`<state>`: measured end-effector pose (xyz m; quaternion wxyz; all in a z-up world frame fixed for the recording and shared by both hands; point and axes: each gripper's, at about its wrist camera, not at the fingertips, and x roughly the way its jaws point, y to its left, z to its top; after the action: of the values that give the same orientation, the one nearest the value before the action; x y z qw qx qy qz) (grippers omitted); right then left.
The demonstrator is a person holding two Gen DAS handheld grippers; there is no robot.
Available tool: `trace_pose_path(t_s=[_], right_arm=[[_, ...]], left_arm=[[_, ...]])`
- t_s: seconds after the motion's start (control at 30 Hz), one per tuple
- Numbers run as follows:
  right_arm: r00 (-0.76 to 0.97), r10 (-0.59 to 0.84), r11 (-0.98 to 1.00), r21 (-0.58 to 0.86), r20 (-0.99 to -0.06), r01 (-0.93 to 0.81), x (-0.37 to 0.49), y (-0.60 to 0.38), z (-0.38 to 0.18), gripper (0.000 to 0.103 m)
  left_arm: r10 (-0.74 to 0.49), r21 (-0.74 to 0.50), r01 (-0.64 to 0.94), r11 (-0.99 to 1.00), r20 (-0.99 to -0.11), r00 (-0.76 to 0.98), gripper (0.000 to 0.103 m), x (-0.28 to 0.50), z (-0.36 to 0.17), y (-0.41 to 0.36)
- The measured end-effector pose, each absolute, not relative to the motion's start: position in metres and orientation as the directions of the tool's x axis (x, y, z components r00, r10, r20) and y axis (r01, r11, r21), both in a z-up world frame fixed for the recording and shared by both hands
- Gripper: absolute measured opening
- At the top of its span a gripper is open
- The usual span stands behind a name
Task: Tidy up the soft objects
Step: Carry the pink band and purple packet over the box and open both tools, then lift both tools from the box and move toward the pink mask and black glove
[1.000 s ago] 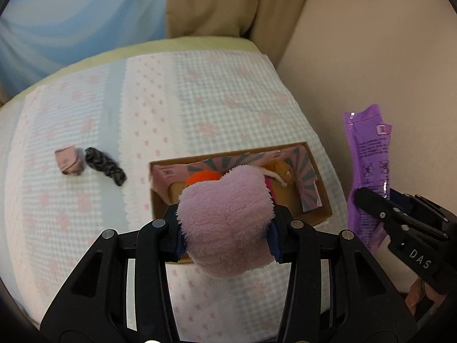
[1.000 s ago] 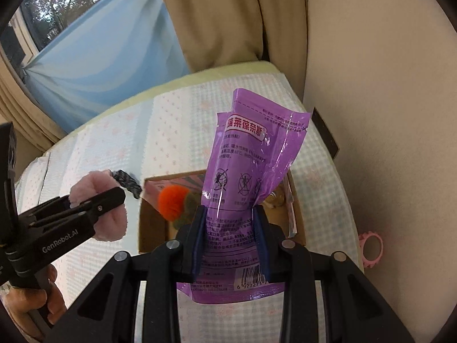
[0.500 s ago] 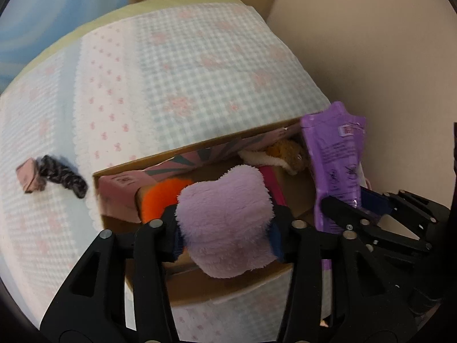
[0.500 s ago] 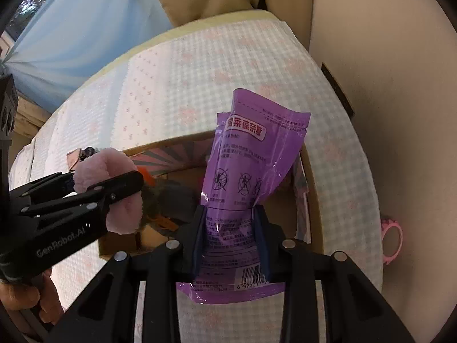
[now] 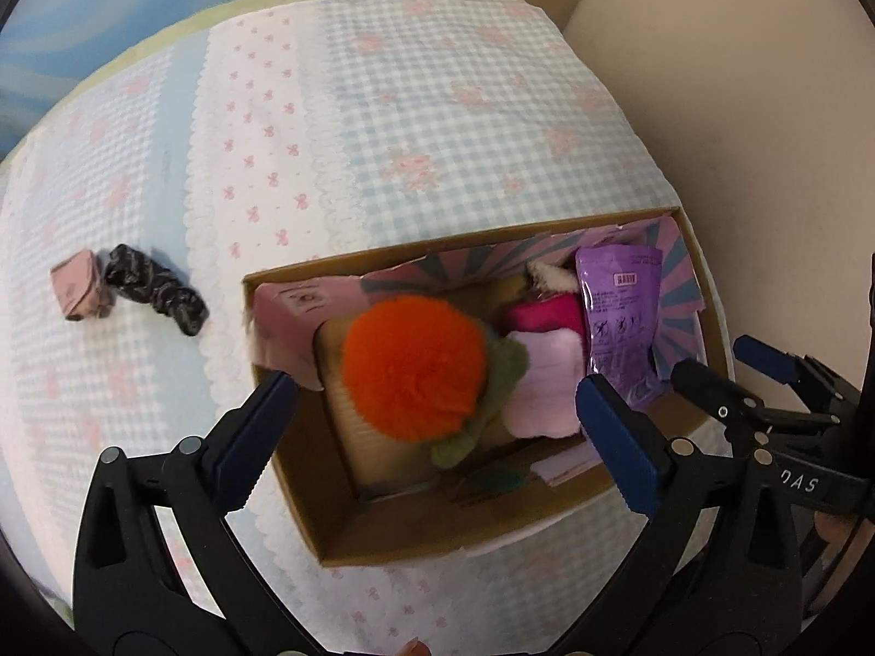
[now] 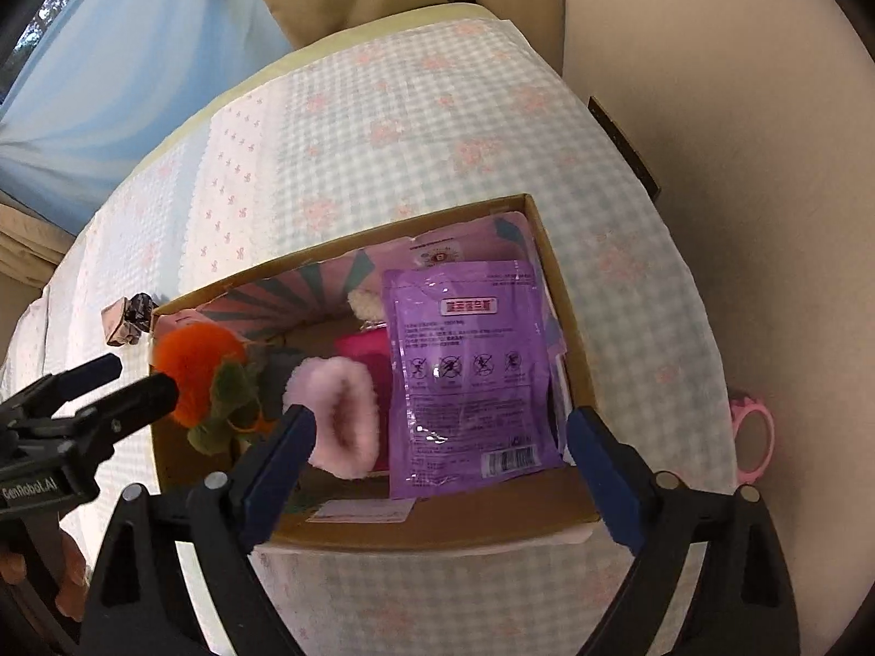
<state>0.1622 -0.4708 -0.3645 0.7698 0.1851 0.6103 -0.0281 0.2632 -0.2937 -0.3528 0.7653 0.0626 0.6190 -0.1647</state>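
A cardboard box (image 5: 383, 541) (image 6: 437, 525) sits on the checked bed cover. Inside lie an orange pompom with green leaves (image 5: 415, 377) (image 6: 199, 361), a pink fluffy piece (image 5: 547, 388) (image 6: 342, 415), a magenta item (image 5: 544, 314) and a purple packet (image 5: 620, 328) (image 6: 470, 372). My left gripper (image 5: 437, 432) is open and empty above the box's near left part. My right gripper (image 6: 443, 459) is open and empty above the box's near edge. A dark scrunchie (image 5: 156, 290) and a small pink pouch (image 5: 76, 292) lie on the cover left of the box.
A beige wall (image 6: 738, 109) runs close along the right of the bed. A pink ring-shaped object (image 6: 752, 440) lies at the bed's right edge. Blue and tan curtains (image 6: 136, 54) hang at the far end. The right gripper's side shows in the left wrist view (image 5: 765, 404).
Both grippers opened over the box. The pink fluffy piece dropped from the left one and the purple packet from the right one; both now lie in the box.
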Motion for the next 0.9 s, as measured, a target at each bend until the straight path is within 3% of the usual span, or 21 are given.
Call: trace_pose_path(t_s=[0.43, 0.9], right_arm=[[0.300, 0.160, 0.939, 0.239, -0.940, 0.248, 0.149, -0.456, -0.332, 0.091], [0.423, 0.157, 0.945, 0.261, -0.893, 0.198, 0.112, -0.427, -0.229, 0.091]], left_arm=[[-0.181, -0.088, 0.329, 0.940, -0.947, 0.264, 0.102, 0.235, -0.309, -0.275], [-0.144, -0.040, 0.239, 0.970, -0.886, 0.441, 0.102, 0.169, -0.211, -0.208]])
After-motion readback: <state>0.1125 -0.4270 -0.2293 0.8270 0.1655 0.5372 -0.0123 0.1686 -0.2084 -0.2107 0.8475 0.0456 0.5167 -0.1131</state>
